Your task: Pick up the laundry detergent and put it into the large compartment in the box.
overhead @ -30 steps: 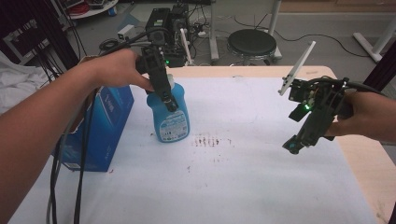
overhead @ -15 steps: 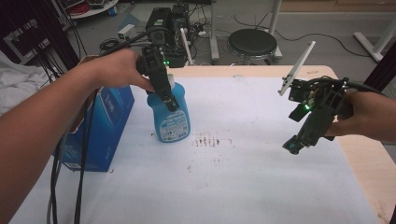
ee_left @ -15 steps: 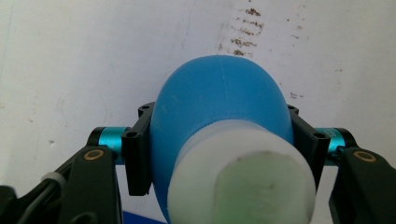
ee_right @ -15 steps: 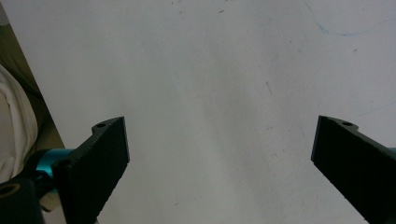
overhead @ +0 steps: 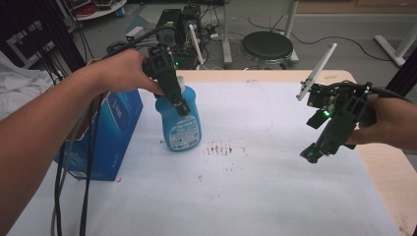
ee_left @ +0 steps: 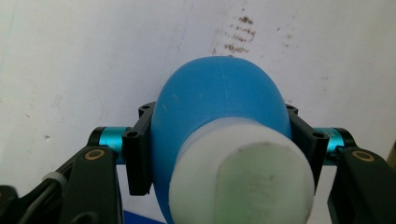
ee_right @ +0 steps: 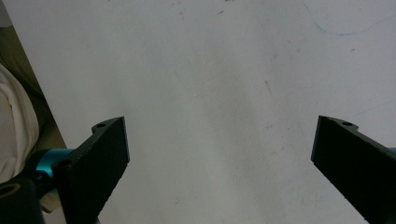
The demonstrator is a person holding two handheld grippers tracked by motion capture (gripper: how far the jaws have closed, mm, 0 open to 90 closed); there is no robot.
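Far left of worktop (overhead: pixel 275 196): blue carton (overhead: pixel 110 130), upright, just beside the bottle on its left, apparently not touching. Cables trailing down past it from the left forearm.

Next right: blue bottle (overhead: pixel 183 123), upright on the white worktop cover, label facing the camera, white cap on top. Left claw (overhead: pixel 174 93) down over the shoulder from above, just closed in, now pinching the bottle below the cap; in the left gripper view, black pads (ee_left: pixel 137 156) pressed flat against both flanks of the blue body (ee_left: pixel 219 107), cap (ee_left: pixel 243 182) in the foreground.

Handling, as a judgement: moulded plastic, fairly stiff at the shoulder, softer lower down; smooth and rounded, so likely to slip or swivel under a light pinch. Fill level not readable; probably some weight if liquid inside, with slosh on a fast lift. Best hold where gripped now, high on the shoulder under the cap, keeping it hanging plumb. Cap apparently screwed on, tightness impossible to tell.

Middle: brownish stain marks (overhead: pixel 219 149) on the cover, flat, no obstacle.

Right: right claw (overhead: pixel 314 150) held above bare worktop, well apart from the bottle, spread wide, nothing between the pads (ee_right: pixel 100 158).

In the way: carton close on the left side, limiting any leftward swing; open surface to the right and front.
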